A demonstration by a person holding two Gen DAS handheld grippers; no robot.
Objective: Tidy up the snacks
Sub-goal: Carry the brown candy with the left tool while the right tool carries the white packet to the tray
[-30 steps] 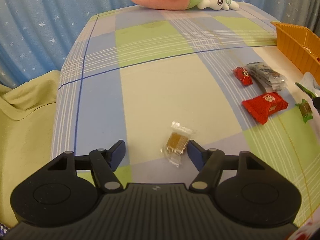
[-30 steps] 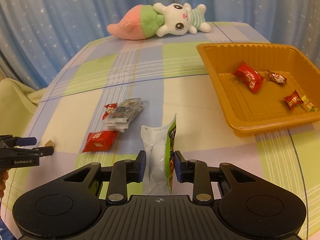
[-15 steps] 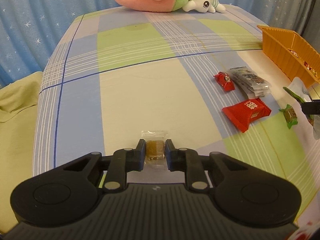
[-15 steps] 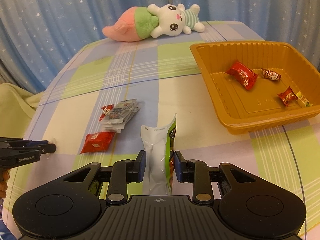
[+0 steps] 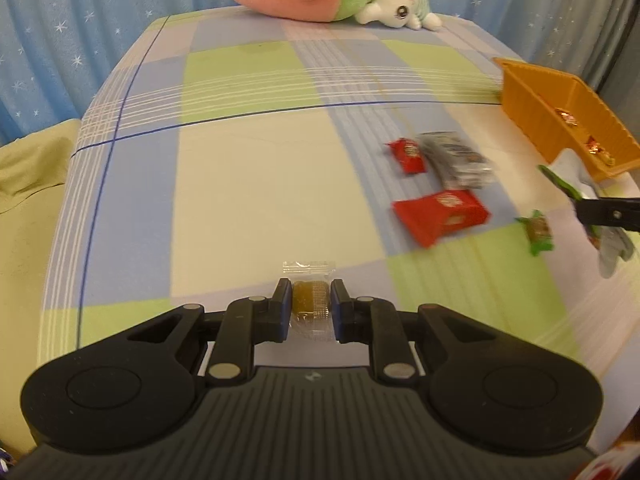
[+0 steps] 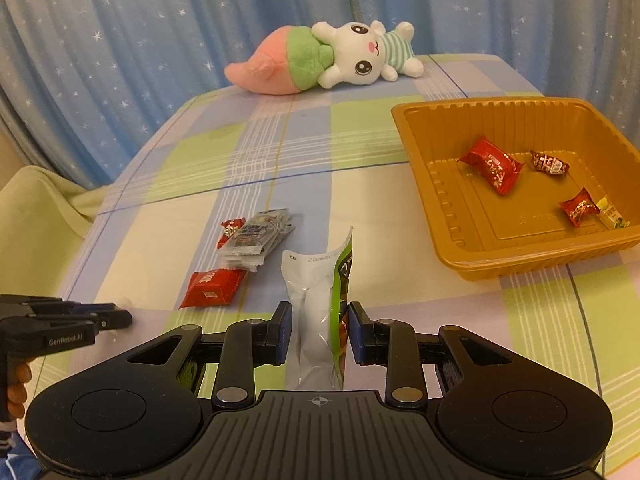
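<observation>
Now my left gripper (image 5: 311, 305) has its fingers clamped on a clear-wrapped brown candy (image 5: 310, 299) above the checked surface (image 5: 248, 184), while my right gripper (image 6: 319, 330) pinches a white-and-green packet (image 6: 320, 304) upright, near the orange tray (image 6: 472, 216).

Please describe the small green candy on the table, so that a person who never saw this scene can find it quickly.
Start from the orange tray at the right of the checked tablecloth. Nearer the camera than the tray lies a big red packet, and the green candy lies just right of it. It is the only loose snack with a green wrapper; its neighbours are red or silver.
</observation>
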